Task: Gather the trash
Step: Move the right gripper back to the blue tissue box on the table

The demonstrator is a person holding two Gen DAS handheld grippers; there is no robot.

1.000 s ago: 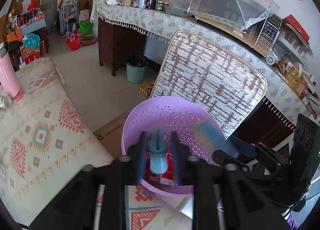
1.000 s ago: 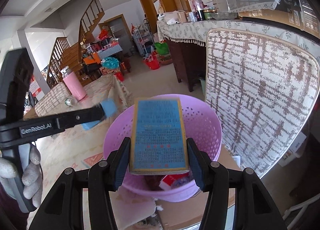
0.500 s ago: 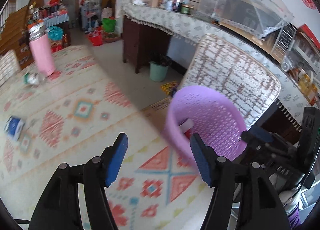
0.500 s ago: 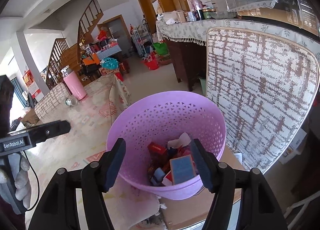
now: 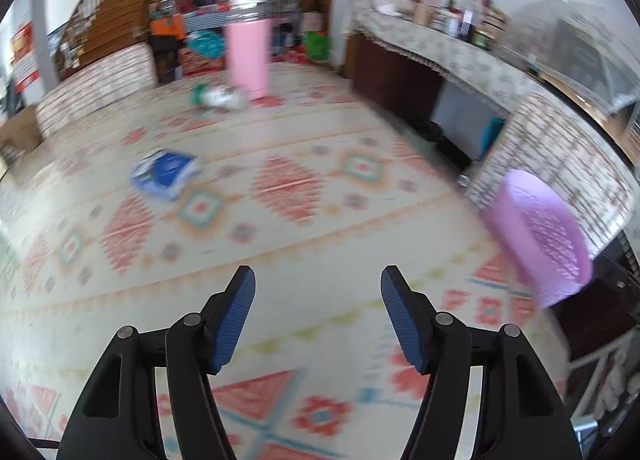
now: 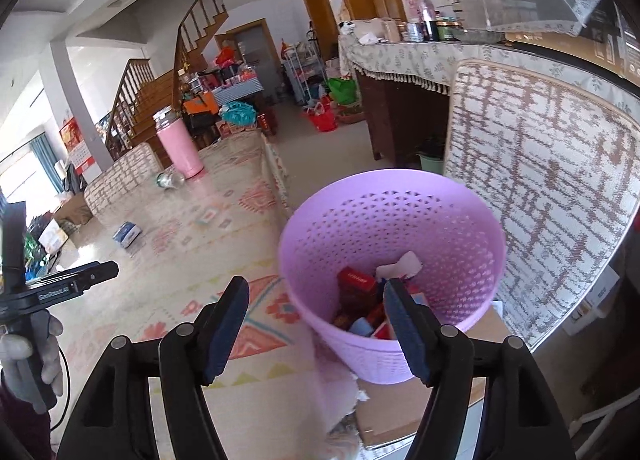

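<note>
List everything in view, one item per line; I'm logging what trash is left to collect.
Basket: one, lilac, beside the table edge, holding red and blue packets.
Blue packet: one, blue and white, lying on the tablecloth.
Bottle: one, clear, on its side by the flask.
Flask: one, pink, upright at the far end.
Tablecloth: one, cream with red patterns.
Chair back: one, brown and white weave, behind the basket.
Left claw: black, blue pads, open, empty.
Right claw: black, open, empty.
Gloved hand: grey, holding the left claw.
</note>
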